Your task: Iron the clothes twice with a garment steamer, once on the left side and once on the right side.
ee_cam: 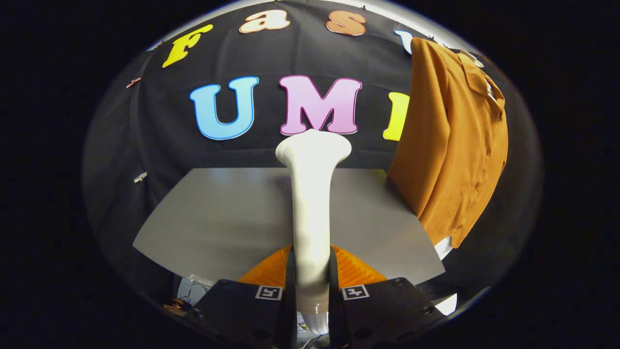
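Observation:
A cream-white garment steamer (pixel 312 203) stands upright between my fingers, its handle clamped by both of them and its wider head pointing up toward the booth wall. My gripper (pixel 312 276) is shut on the steamer's handle. An orange-brown button-up shirt (pixel 453 140) hangs to the right, beyond the fingers, its hem reaching down over the far right edge of the grey table (pixel 218 218). The steamer head is apart from the shirt, well to its left.
The grey table spreads beyond the fingers, backed by the black cloth wall. A white piece (pixel 443 248) shows below the shirt's hem. Some cables and small parts (pixel 191 293) lie below the table's near left edge.

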`<state>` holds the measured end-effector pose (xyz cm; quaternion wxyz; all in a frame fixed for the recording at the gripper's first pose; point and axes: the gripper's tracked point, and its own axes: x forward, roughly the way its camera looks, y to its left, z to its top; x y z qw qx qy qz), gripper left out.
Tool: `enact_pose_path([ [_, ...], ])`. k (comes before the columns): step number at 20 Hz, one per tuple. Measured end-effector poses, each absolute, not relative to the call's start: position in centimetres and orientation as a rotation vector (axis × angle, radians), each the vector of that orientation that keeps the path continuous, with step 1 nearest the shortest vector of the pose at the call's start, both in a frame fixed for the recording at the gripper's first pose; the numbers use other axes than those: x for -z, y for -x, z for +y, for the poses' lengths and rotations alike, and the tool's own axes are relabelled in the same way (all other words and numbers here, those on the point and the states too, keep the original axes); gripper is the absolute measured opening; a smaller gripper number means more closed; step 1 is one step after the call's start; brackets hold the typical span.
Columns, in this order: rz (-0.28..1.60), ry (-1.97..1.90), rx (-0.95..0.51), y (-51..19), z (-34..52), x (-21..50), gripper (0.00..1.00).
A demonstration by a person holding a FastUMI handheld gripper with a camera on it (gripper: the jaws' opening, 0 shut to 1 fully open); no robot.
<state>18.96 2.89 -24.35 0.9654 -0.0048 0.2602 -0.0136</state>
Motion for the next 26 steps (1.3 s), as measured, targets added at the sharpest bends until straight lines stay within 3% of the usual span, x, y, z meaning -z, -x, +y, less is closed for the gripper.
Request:
enact_pose_path([
  [15,0.013,-0.048,0.067,-10.2,-8.5,4.3,0.29],
  [26,-0.156,-0.089,0.102,-9.8,-21.0,2.7,0.29],
])
